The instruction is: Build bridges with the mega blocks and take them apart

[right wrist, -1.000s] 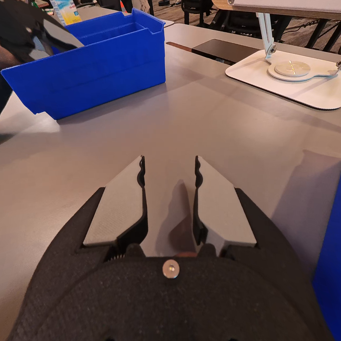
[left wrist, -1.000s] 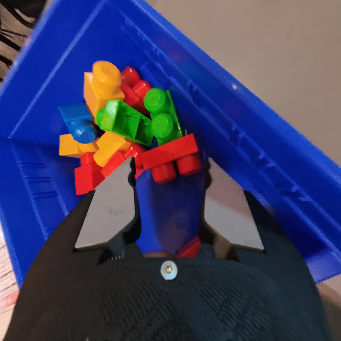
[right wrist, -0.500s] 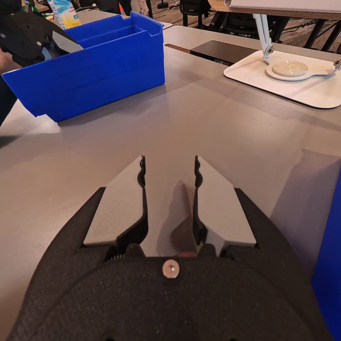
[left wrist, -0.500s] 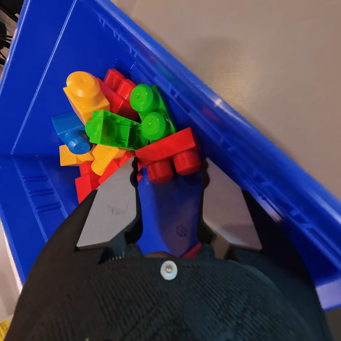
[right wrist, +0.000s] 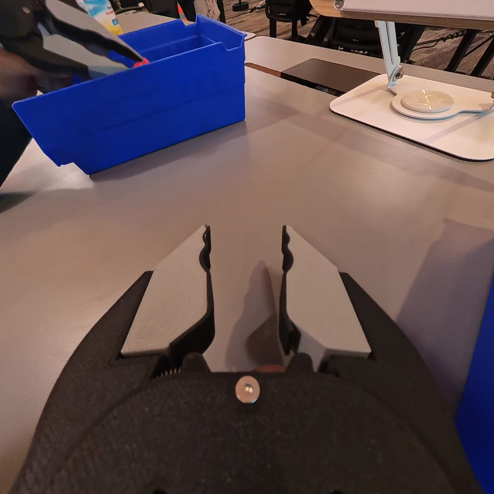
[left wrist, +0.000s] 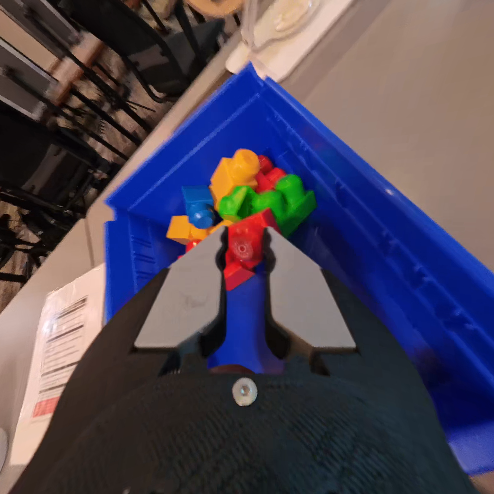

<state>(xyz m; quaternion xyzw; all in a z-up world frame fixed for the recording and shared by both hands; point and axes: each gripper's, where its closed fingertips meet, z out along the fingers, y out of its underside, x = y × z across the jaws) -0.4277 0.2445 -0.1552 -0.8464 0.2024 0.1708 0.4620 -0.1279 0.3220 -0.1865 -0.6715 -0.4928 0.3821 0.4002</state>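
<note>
- Left gripper (left wrist: pixel 244 242): jaws closed down narrow on a red block (left wrist: pixel 244 247); both pads press its sides, stud end faces the cam. Lower part of the block sticks out below the tips.
- Right wrist view shows the same from afar: left gripper (right wrist: pixel 133 60) angled down over the bin rim w/ a bit of red at its tip.
- Just behind the held block: pile of mega blocks in the far corner of the blue bin (left wrist: pixel 361 213) – two green blocks (left wrist: pixel 270 204), touching each other, right behind the red one; a yellow block (left wrist: pixel 235 173) on top at the back; a blue block (left wrist: pixel 199 205) to the left, stud toward the cam; another yellow piece (left wrist: pixel 181 227) lower left; more red ones (left wrist: pixel 270 171) at the back, partly hidden.
- Bin floor under the jaws is bare blue.
- Left of the bin: white sheet w/ printed label (left wrist: pixel 61 347) lying flat.
- Right gripper (right wrist: pixel 246 232): jaws about half open, nothing between them, hovering over bare grey tabletop (right wrist: pixel 294 173), well apart from the bin (right wrist: pixel 160 107).
- Far right on the tabletop: white flat stand base (right wrist: pixel 414 112) w/ a round disc on it; dark flat panel (right wrist: pixel 320 74) beyond.
- Blue edge (right wrist: pixel 478 374) of smth at the right border, can't tell what.
</note>
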